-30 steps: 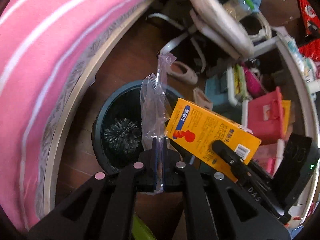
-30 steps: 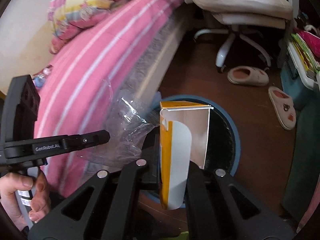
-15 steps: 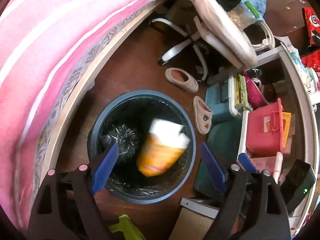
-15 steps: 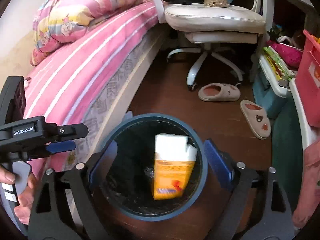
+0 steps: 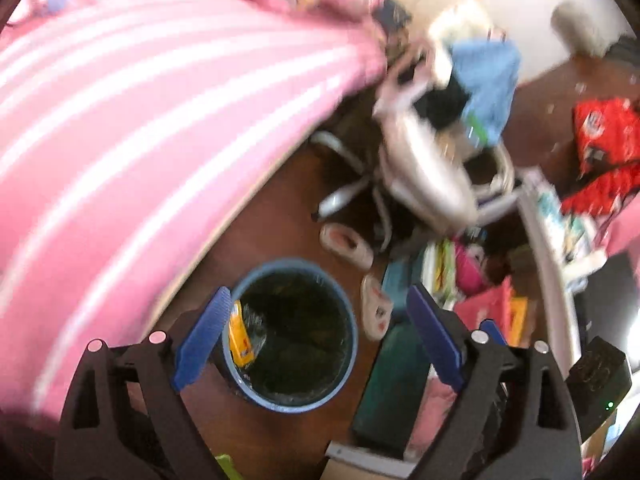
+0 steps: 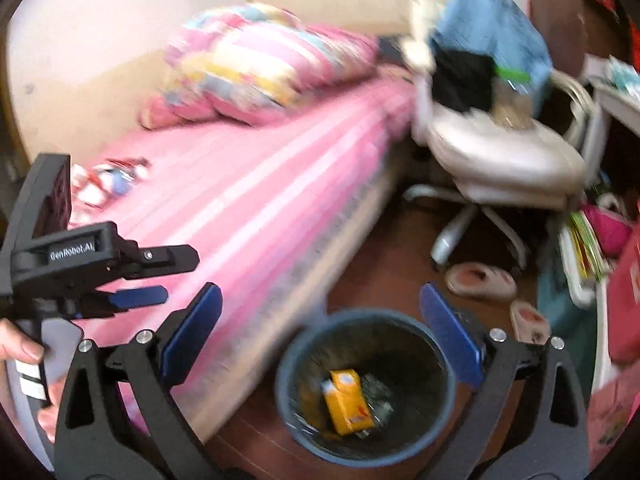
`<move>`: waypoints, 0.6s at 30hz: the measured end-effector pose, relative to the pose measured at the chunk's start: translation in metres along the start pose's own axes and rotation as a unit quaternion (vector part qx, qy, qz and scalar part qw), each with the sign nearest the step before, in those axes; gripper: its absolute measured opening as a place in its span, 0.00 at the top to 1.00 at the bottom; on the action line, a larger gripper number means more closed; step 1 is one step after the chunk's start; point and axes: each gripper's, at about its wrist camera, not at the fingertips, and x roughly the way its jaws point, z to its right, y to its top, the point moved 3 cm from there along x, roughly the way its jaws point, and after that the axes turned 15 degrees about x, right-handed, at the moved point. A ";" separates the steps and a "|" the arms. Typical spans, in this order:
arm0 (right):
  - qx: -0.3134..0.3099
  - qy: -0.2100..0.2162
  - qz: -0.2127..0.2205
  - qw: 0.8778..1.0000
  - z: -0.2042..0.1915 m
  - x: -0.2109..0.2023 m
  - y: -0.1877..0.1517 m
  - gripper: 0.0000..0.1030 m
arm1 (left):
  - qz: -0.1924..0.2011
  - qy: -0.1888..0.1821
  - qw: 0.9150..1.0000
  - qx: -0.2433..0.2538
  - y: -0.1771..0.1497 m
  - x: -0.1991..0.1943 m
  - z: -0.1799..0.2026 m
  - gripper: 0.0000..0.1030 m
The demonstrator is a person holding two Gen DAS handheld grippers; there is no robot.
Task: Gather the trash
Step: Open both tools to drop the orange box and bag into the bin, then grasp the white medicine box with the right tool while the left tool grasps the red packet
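A round blue trash bin (image 5: 348, 364) stands on the dark wood floor beside the bed; it also shows in the right wrist view (image 6: 288, 392). An orange carton (image 6: 347, 400) lies inside it, seen at the bin's left side in the left wrist view (image 5: 239, 334), with a clear plastic wrapper (image 5: 256, 330) next to it. My left gripper (image 5: 318, 338) is open and empty above the bin. My right gripper (image 6: 320, 332) is open and empty above the bin. The left gripper also shows at the left of the right wrist view (image 6: 132, 276).
A pink striped bed (image 6: 240, 200) runs along the left. A white office chair (image 6: 504, 160) with clothes stands behind the bin. Two slippers (image 6: 480, 280) lie on the floor. Shelves with pink boxes and books (image 5: 492, 304) stand at the right.
Both grippers opened and let go; the orange carton and the clear wrapper fell into the bin. Both grippers then rose and pulled back from the bin.
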 end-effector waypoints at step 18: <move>-0.098 0.222 -0.095 0.966 -0.323 0.071 0.024 0.05 | 0.188 0.115 0.963 -0.154 0.030 -0.240 -0.251 0.12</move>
